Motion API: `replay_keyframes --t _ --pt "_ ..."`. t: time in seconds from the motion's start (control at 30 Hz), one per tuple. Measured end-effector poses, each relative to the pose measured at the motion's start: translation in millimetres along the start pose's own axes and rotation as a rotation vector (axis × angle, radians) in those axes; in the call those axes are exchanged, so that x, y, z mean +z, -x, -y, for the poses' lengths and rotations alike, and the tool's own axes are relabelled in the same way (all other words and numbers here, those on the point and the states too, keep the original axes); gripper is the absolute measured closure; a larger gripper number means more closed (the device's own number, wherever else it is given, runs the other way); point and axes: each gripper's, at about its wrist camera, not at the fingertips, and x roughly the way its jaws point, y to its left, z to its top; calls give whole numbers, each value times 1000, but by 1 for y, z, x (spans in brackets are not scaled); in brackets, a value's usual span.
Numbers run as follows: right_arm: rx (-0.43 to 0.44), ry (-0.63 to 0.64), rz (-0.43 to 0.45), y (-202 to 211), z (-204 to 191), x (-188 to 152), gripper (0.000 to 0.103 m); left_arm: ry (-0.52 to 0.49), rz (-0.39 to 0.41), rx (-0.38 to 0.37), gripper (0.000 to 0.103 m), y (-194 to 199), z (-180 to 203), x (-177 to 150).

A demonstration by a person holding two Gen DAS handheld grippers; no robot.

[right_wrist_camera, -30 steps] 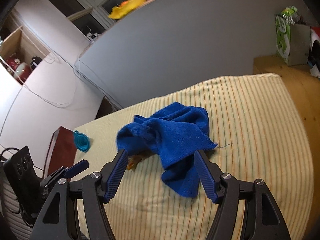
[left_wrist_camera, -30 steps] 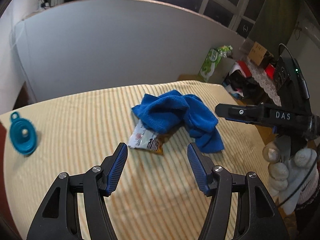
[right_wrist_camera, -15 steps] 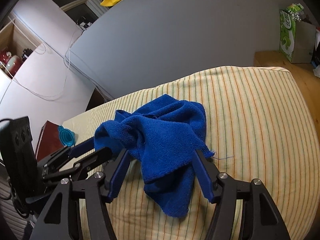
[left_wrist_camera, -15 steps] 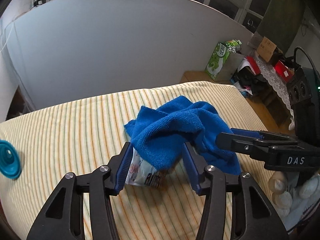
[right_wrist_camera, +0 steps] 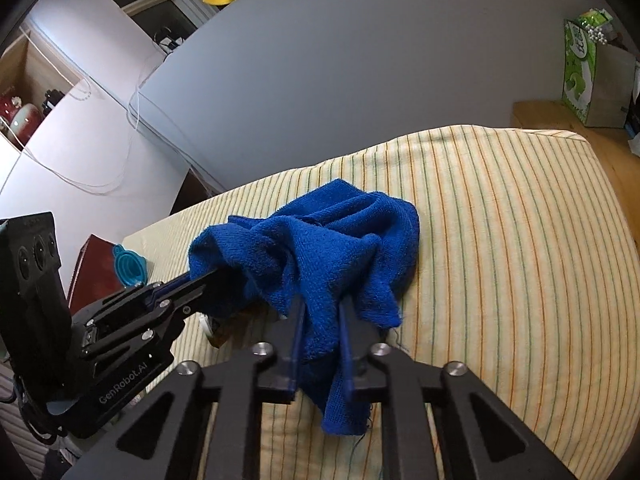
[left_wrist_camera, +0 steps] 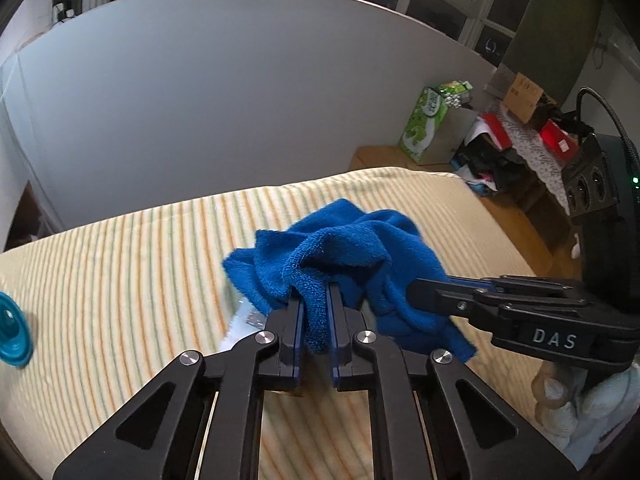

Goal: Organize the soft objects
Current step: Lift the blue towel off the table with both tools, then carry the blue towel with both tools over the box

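A crinkly printed snack packet (left_wrist_camera: 244, 322) lies mostly hidden under the crumpled blue terry towel (left_wrist_camera: 344, 248), its print too blurred to read. The teal round silicone funnel (left_wrist_camera: 12, 330) (at the left edge) is cut off.

My left tool (left_wrist_camera: 313, 304) has just closed and now pinches a fold of the blue towel (left_wrist_camera: 348, 248), which sits bunched on the striped surface (left_wrist_camera: 120, 280). From the right, my right tool (left_wrist_camera: 416, 290) reaches into the same towel. A pale packet (left_wrist_camera: 244, 326) peeks from under the cloth's near left edge. A teal funnel (left_wrist_camera: 12, 334) lies far left.
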Motion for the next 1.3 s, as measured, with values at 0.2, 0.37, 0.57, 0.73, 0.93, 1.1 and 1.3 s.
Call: replay_keyframes --t 0.2,0.37,0.57,0.73,0.93,1.1,1.3 --pt "25 -15 31 16 -6 -6 97 -8 22 -42 95 16 10 -3" --pt "40 -17 66 36 -11 -12 97 -17 41 -77 95 34 19 -7" --pt "57 -2 115 69 -25 -16 98 -27 85 -131 95 62 29 -4" --pt "75 19 164 101 -39 -20 98 -39 127 -157 95 87 37 -2" --pt "91 51 201 124 -59 -25 98 -43 172 -172 95 114 38 -7" --pt "102 97 232 141 -83 -28 98 -49 211 -182 95 138 39 -7" --pt "116 155 289 164 -115 -32 98 -57 275 -203 95 173 34 -8"
